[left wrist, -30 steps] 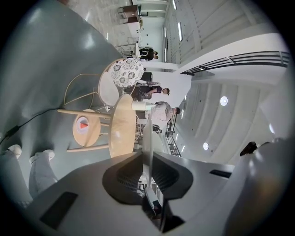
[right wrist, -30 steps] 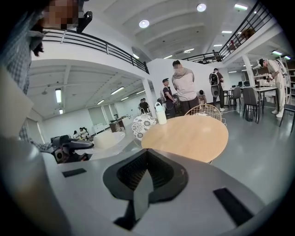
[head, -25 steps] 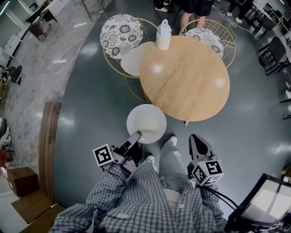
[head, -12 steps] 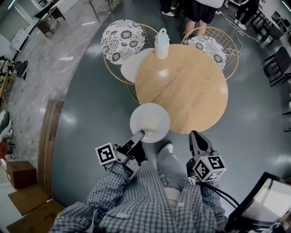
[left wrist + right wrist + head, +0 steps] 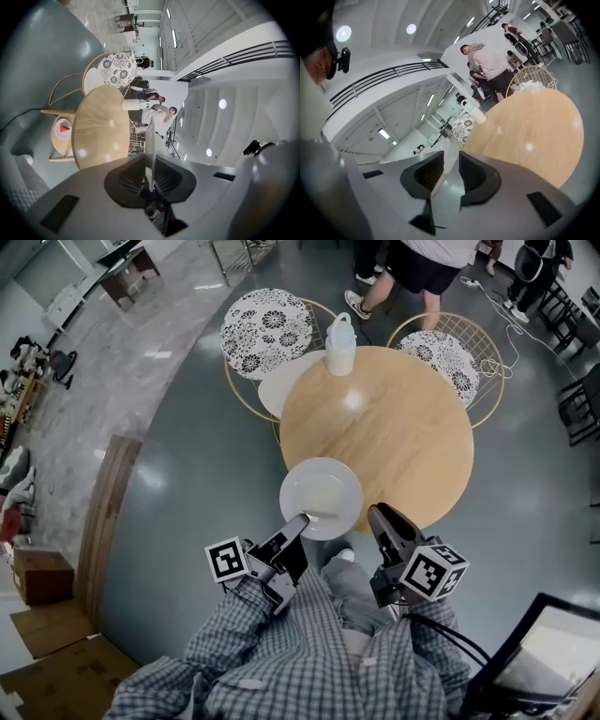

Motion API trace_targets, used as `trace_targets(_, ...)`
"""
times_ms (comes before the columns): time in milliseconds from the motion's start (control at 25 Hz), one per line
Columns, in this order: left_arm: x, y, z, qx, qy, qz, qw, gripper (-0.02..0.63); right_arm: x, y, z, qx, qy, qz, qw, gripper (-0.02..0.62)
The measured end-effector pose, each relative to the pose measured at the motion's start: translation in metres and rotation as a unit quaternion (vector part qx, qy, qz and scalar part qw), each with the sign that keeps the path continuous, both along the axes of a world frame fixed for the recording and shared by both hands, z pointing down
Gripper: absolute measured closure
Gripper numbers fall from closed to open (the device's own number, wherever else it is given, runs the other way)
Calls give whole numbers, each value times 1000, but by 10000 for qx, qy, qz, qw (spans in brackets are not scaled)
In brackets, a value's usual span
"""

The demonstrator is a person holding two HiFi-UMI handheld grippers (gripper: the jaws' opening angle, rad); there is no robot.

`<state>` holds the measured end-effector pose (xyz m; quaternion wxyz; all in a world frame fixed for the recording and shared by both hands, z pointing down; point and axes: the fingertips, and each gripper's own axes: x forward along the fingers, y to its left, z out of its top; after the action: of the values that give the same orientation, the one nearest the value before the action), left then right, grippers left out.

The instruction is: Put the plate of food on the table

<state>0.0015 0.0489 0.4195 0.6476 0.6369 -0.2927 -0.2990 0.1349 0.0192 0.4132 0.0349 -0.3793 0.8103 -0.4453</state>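
A white plate (image 5: pixel 321 498) with a pale patch of food hangs level over the near edge of the round wooden table (image 5: pixel 394 418). My left gripper (image 5: pixel 300 519) is shut on the plate's near rim. In the left gripper view the plate (image 5: pixel 150 140) shows edge-on between the pads of the left gripper (image 5: pixel 150 161). My right gripper (image 5: pixel 379 515) sits just right of the plate, not touching it. Its jaws are opening, and the right gripper (image 5: pixel 451 157) has nothing pressed between them; the plate's rim (image 5: pixel 449 146) shows just past the tips.
A white jug (image 5: pixel 341 345) stands at the table's far edge. Two wire chairs with patterned cushions (image 5: pixel 267 332) (image 5: pixel 450 357) and a small white stool top (image 5: pixel 279 388) stand behind it. People (image 5: pixel 427 263) stand beyond. My legs are below the grippers.
The table has come closer, and the plate now hangs over its near edge. The right gripper has risen towards the plate's right side and its jaws have parted.
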Motion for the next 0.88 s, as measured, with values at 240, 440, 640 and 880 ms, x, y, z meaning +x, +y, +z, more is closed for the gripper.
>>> trace_targets(240, 6, 2, 10, -94, -35, -22, 9999, 563, -13, 0, 13, -243, -93, -305, 9992, 488)
trace_targets(440, 7, 6, 14, -153, -84, -48, 9998, 563, -23, 1, 20, -283, 197, -642, 9973, 488)
trace_targets(640, 4, 0, 19, -196, -145, -1, 9997, 563, -28, -9, 26, -217, 405, -709, 9964, 512)
trace_targets(880, -5, -20, 29, -290, -169, 100, 9994, 563, -36, -27, 35, -380, 429, -656, 9962, 520)
